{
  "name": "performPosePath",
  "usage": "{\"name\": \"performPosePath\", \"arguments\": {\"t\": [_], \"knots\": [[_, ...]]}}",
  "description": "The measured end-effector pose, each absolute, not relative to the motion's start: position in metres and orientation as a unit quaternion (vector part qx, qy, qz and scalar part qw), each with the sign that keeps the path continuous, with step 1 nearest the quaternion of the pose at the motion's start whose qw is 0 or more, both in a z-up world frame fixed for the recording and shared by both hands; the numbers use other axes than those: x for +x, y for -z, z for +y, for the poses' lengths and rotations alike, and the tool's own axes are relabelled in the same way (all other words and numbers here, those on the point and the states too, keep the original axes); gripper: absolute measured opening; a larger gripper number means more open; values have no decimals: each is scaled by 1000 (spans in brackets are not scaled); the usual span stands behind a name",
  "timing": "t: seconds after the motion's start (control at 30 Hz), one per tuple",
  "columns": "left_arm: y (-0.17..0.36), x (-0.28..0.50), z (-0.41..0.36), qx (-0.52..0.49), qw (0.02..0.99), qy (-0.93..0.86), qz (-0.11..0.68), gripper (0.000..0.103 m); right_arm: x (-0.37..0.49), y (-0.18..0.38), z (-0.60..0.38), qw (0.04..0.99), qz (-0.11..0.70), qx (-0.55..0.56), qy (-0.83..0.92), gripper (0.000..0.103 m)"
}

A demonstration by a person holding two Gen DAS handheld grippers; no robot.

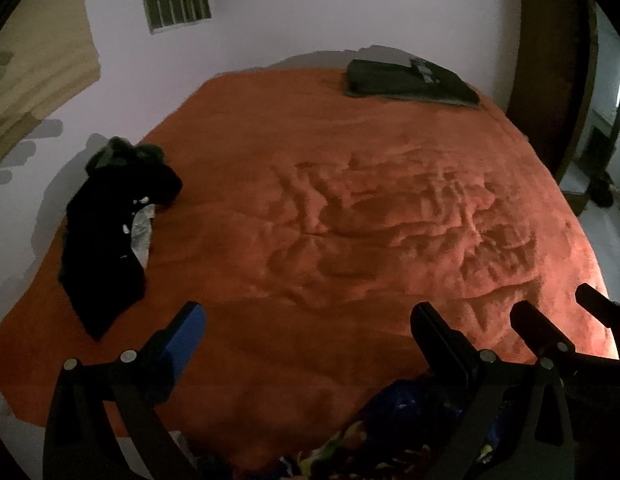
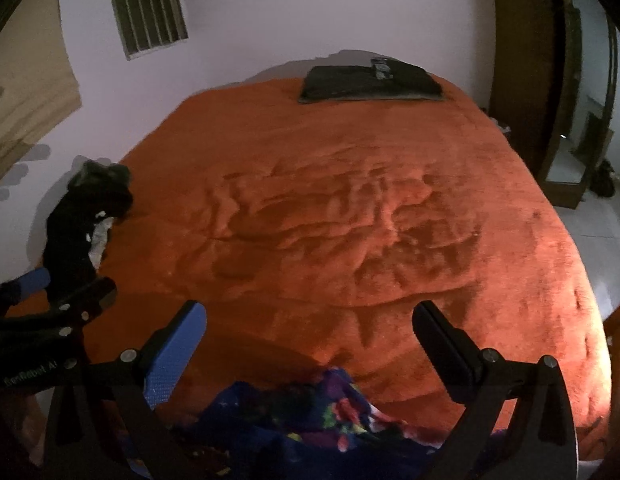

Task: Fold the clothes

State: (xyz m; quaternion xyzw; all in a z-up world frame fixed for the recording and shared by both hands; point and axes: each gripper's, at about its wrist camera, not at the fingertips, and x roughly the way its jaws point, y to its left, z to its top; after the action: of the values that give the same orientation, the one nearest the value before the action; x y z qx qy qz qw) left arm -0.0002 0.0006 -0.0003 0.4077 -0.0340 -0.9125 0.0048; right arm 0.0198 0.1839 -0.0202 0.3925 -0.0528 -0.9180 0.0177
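Across the orange blanket (image 2: 330, 208), wide bare room between both edges.

The right gripper (image 2: 310, 344) spreads wide above an orange blanket (image 2: 330, 208). A colourful garment (image 2: 310, 420) lies crumpled at six o'clock between its fingers. At nine o'clock a black garment (image 2: 76, 232) sprawls beside the left gripper (image 2: 66, 288). A dark folded garment (image 2: 370, 82) sits at twelve o'clock.
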Motion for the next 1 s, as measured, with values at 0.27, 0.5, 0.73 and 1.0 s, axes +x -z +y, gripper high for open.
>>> {"name": "performPosePath", "arguments": {"t": [0.27, 0.5, 0.73, 1.0], "knots": [[-2, -5, -12, 422, -27, 906, -11, 102, 21, 17, 190, 22, -69, 390, 918, 103], [-4, 4, 11, 404, 12, 912, -63, 102, 21, 14, 194, 24, -81, 388, 918, 103], [-5, 4, 12, 402, 9, 913, -64, 102, 22, 13, 194, 23, -82, 388, 918, 103], [-3, 2, 12, 403, 5, 913, -63, 102, 21, 14, 194, 19, -74, 388, 919, 103]]}}
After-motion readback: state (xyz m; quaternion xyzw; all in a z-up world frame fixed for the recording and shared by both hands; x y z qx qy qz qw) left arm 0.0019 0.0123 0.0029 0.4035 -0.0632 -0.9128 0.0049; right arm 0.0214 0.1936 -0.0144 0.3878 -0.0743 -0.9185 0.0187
